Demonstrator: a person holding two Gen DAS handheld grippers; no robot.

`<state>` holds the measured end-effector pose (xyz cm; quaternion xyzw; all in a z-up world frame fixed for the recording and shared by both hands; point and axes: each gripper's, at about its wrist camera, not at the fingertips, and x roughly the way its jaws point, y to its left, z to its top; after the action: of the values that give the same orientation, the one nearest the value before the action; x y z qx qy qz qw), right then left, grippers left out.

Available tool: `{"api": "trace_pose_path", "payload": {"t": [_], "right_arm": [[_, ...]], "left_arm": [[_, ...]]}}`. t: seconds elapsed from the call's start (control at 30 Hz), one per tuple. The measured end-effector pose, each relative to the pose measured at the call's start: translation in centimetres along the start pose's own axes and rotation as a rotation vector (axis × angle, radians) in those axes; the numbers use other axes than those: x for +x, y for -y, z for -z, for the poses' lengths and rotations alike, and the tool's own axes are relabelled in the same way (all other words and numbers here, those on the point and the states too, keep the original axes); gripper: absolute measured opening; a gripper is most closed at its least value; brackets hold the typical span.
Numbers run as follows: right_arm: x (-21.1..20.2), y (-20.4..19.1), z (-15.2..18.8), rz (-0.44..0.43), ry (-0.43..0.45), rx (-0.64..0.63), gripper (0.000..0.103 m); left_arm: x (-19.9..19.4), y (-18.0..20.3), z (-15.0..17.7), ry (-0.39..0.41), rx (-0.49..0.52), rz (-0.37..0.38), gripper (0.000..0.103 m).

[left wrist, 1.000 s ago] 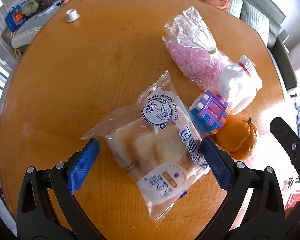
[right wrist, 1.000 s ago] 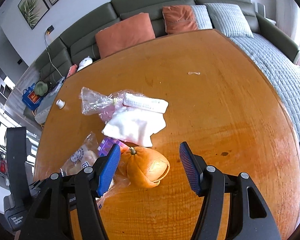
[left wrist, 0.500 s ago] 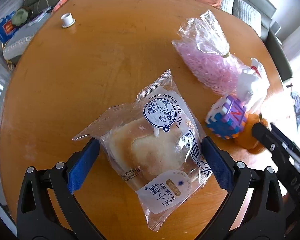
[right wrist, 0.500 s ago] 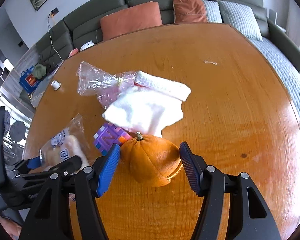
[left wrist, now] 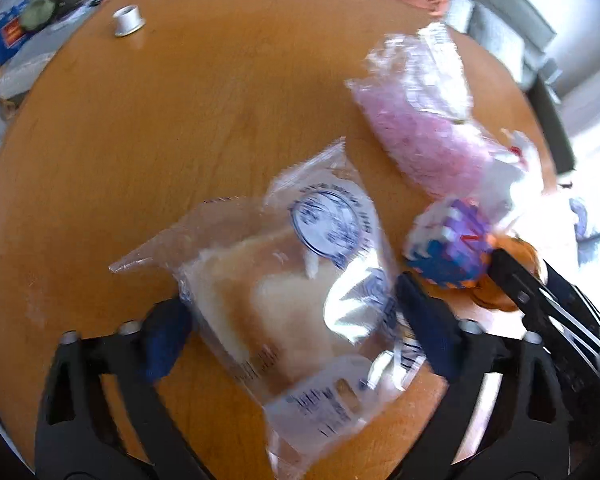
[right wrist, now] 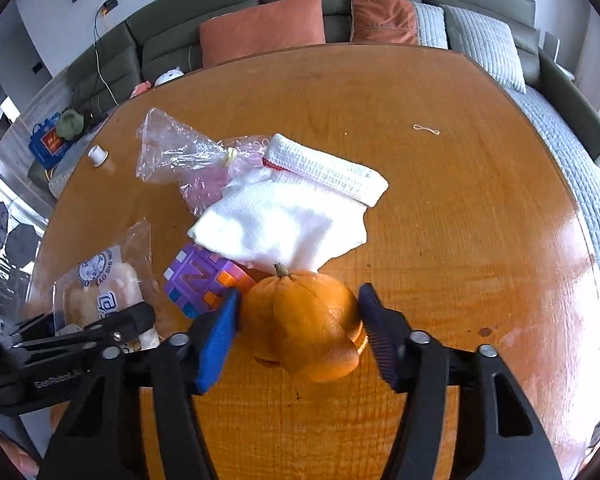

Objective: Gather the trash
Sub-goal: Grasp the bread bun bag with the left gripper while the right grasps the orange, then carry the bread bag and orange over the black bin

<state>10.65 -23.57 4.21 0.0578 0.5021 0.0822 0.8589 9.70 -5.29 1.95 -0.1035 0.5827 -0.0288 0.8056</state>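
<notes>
A clear bread packet [left wrist: 296, 300] with blue print lies on the round wooden table [left wrist: 180, 128]. My left gripper [left wrist: 296, 328] straddles it, jaws narrowed onto its sides; the view is blurred. It also shows in the right wrist view [right wrist: 100, 288]. An orange peel shell [right wrist: 304, 320] with a stem sits between the pads of my right gripper [right wrist: 296, 328], which touch or nearly touch it. The peel peeks out at the right in the left wrist view [left wrist: 512, 264], behind the right gripper's fingers [left wrist: 540, 292].
A purple-and-blue puzzle cube [right wrist: 198, 280], a white sock [right wrist: 292, 216] and a clear bag of pink shreds [right wrist: 196, 160] lie just beyond the peel. A small white cap [left wrist: 127, 20] is far left. A rubber band [right wrist: 426, 129] lies far right. A sofa [right wrist: 300, 12] rings the table.
Both grippers have moved forward and down. The left jaws have narrowed around the bread packet. The right jaws have closed in around the orange peel.
</notes>
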Motion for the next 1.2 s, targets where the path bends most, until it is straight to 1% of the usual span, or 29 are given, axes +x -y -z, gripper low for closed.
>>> {"api": "trace_pose_path", "payload": {"t": [0.07, 0.17, 0.23, 0.3, 0.43, 0.6, 0.7, 0.87, 1.0, 1.2], "right_arm": [[-0.3, 0.1, 0.3, -0.021, 0.003, 0.016, 0.053], [-1.4, -0.5, 1.0, -0.03, 0.021, 0.017, 0.052], [-2.3, -1.2, 1.3, -0.045, 0.036, 0.009, 0.052], [-3.1, -1.9, 1.3, -0.062, 0.048, 0.006, 0.053], [-4.4, -3.9, 0.6, -0.094, 0.071, -0.012, 0.053], [-5.2, -8.4, -0.1, -0.124, 0.097, -0.064, 0.053], [-5.0, -11.2, -0.2, -0.141, 0.097, -0.089, 0.053], [-4.3, -16.9, -0.2, -0.177, 0.083, -0.141, 0.054], [-3.6, -21.7, -0.2, -0.209, 0.071, -0.198, 0.054], [-2.9, -29.8, 0.0, -0.264, 0.05, -0.3, 0.054]], "left_arm": [[-0.4, 0.0, 0.2, -0.002, 0.031, 0.032, 0.08], [-0.7, -0.7, 0.7, -0.005, 0.032, 0.091, 0.078], [-1.3, -0.9, 1.5, 0.008, 0.043, 0.121, 0.078], [-2.2, -1.4, 2.2, 0.026, 0.062, 0.132, 0.078], [-3.9, -2.3, 2.1, 0.068, 0.062, 0.145, 0.078], [-5.4, -4.4, 1.2, 0.12, 0.037, 0.143, 0.078], [-6.7, -7.1, 1.0, 0.152, 0.013, 0.122, 0.078], [-8.9, -13.4, 1.6, 0.181, -0.041, 0.072, 0.078], [-11.1, -19.1, 2.7, 0.202, -0.097, 0.036, 0.078], [-12.5, -25.5, 4.3, 0.222, -0.189, 0.002, 0.078]]}}
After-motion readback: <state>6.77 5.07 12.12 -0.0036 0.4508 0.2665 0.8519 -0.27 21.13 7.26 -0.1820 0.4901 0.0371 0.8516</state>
